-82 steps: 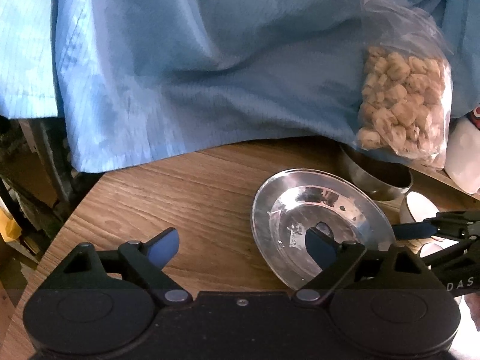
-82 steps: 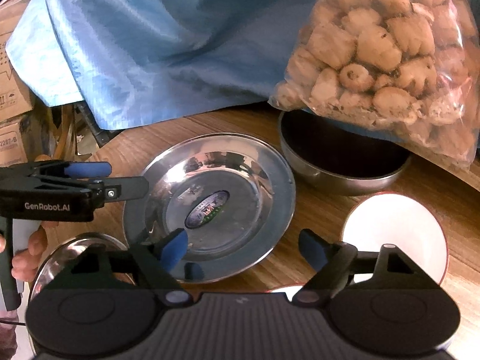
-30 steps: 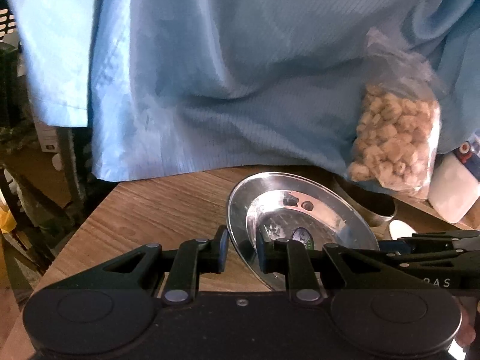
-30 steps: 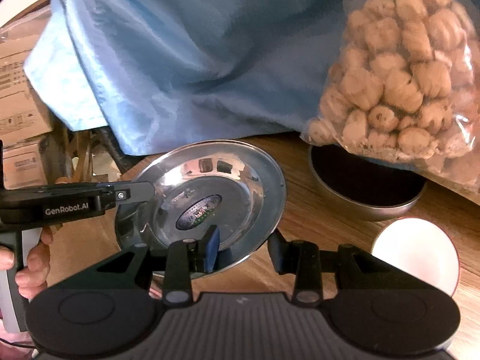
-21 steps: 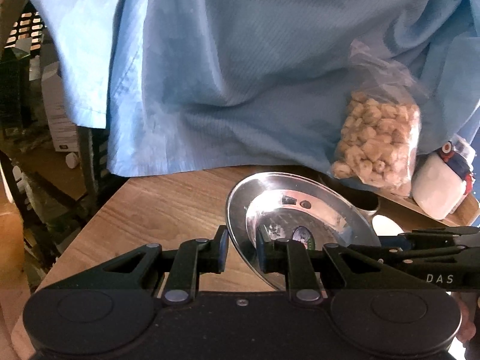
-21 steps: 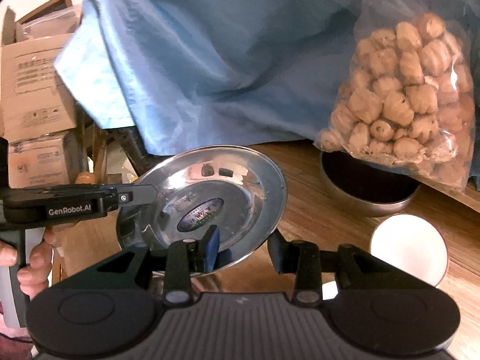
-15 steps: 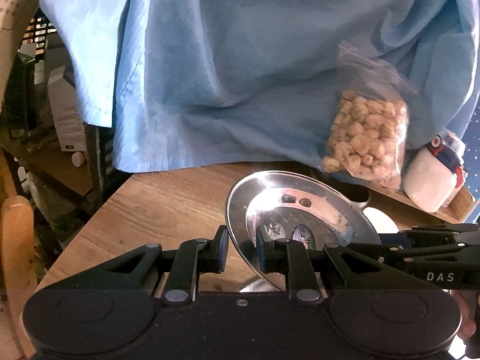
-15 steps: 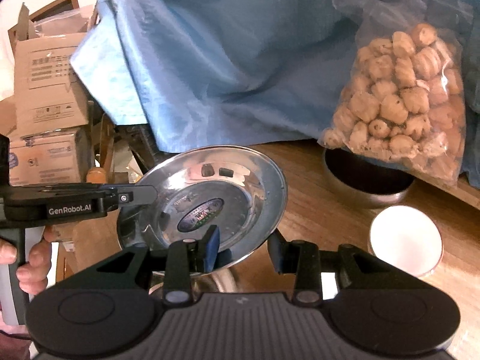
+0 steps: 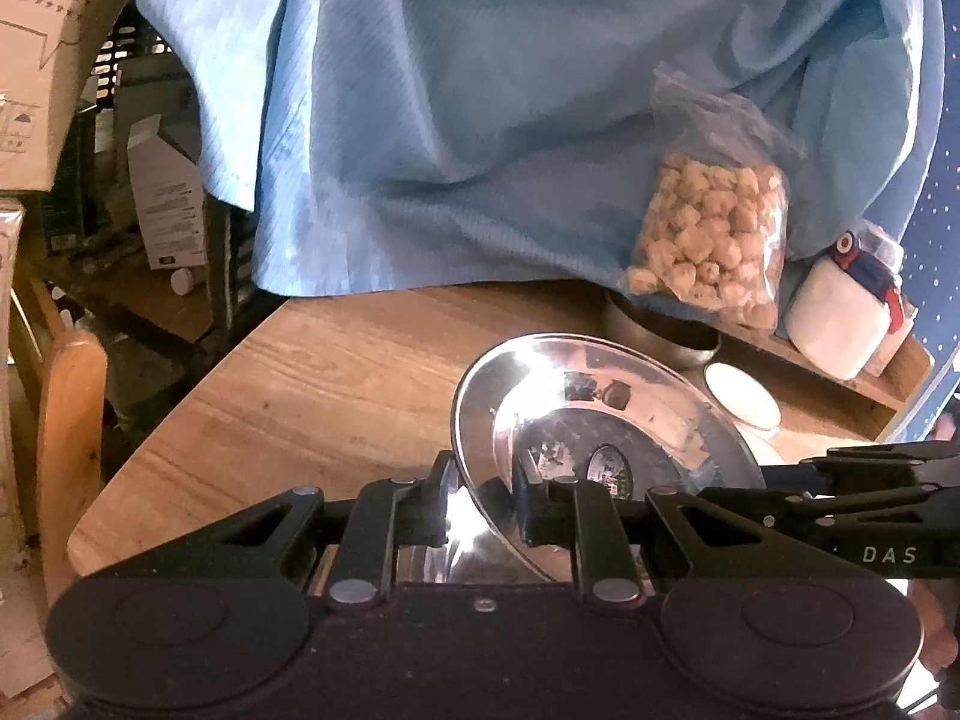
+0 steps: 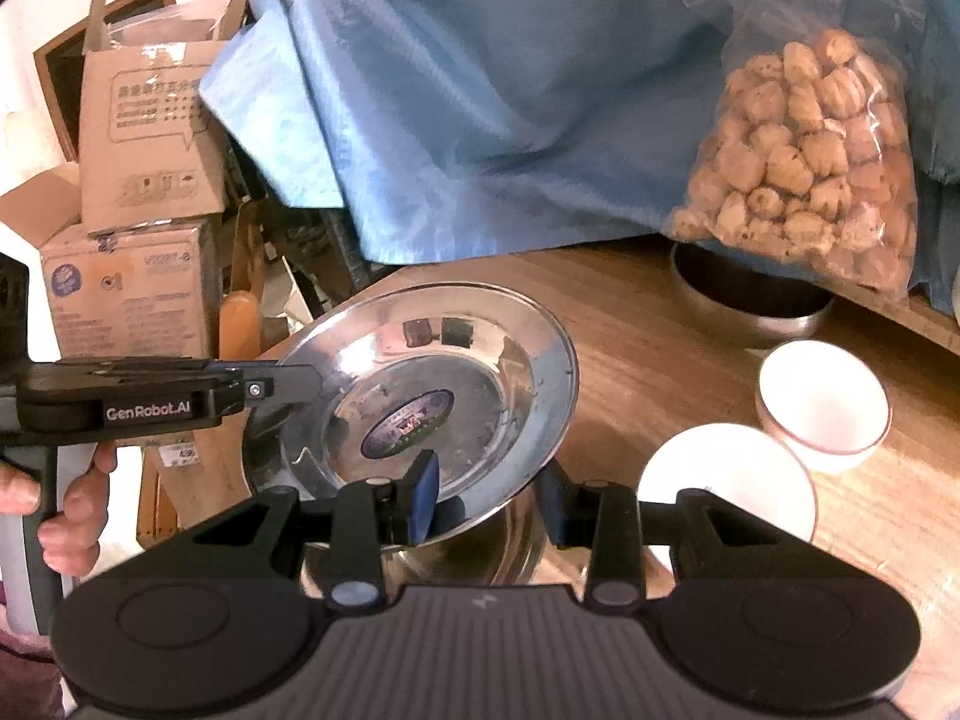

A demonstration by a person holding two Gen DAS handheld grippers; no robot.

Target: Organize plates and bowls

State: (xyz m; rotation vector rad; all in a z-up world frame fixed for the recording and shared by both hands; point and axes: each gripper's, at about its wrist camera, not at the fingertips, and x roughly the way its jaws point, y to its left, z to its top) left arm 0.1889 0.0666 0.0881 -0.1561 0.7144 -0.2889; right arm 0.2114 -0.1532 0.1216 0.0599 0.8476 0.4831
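Your left gripper point(image 9: 480, 501) and right gripper point(image 10: 487, 495) both clamp the steel plate's point(image 10: 420, 384) rim — mid-frame. White bowls point(image 10: 822, 402) sit lower right on the table point(image 10: 648, 330).

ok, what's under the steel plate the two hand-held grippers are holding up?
Below the steel plate another shiny metal dish shows, mostly covered. Wooden table beyond. The dish's full shape is hidden.
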